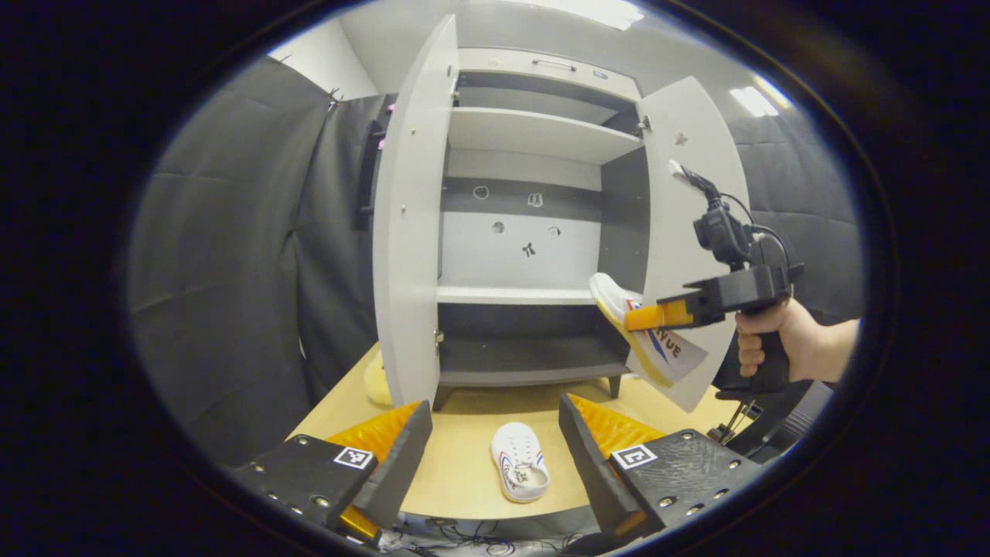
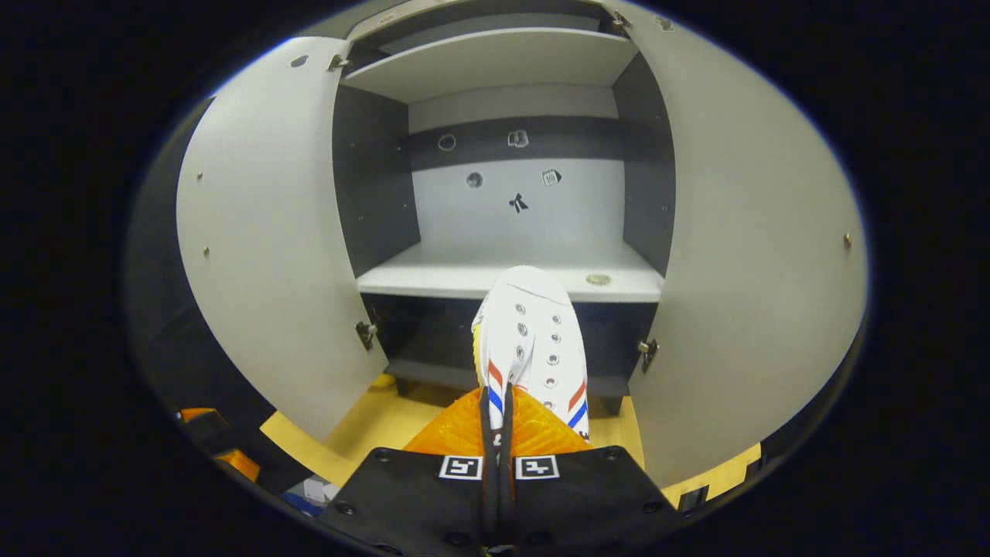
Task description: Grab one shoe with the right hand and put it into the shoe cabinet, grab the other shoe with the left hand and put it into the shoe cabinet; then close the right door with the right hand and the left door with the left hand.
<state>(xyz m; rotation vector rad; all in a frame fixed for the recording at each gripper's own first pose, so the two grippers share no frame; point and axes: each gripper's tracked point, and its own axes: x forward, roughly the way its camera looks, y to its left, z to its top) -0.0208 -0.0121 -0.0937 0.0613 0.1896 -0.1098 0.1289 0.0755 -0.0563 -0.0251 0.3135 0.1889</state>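
A grey shoe cabinet (image 1: 534,131) stands on the wooden table with both doors open. In the left gripper view my left gripper (image 1: 495,445) is open low over the table, and a white shoe (image 1: 520,462) with red and blue stripes lies between its fingers' line, a little ahead. The right gripper (image 1: 646,316), held by a hand (image 1: 773,340), carries the other white shoe (image 1: 646,340) in front of the right door (image 1: 688,232), sole showing. In the right gripper view that shoe (image 2: 534,333) points toe-first at the middle shelf (image 2: 503,278), with my right gripper (image 2: 499,422) shut on its heel.
The left door (image 1: 406,224) swings out toward me. A yellow object (image 1: 377,379) lies on the table (image 1: 464,480) behind that door. A small round thing (image 2: 597,279) sits on the middle shelf at right. Cables hang below the table's front edge.
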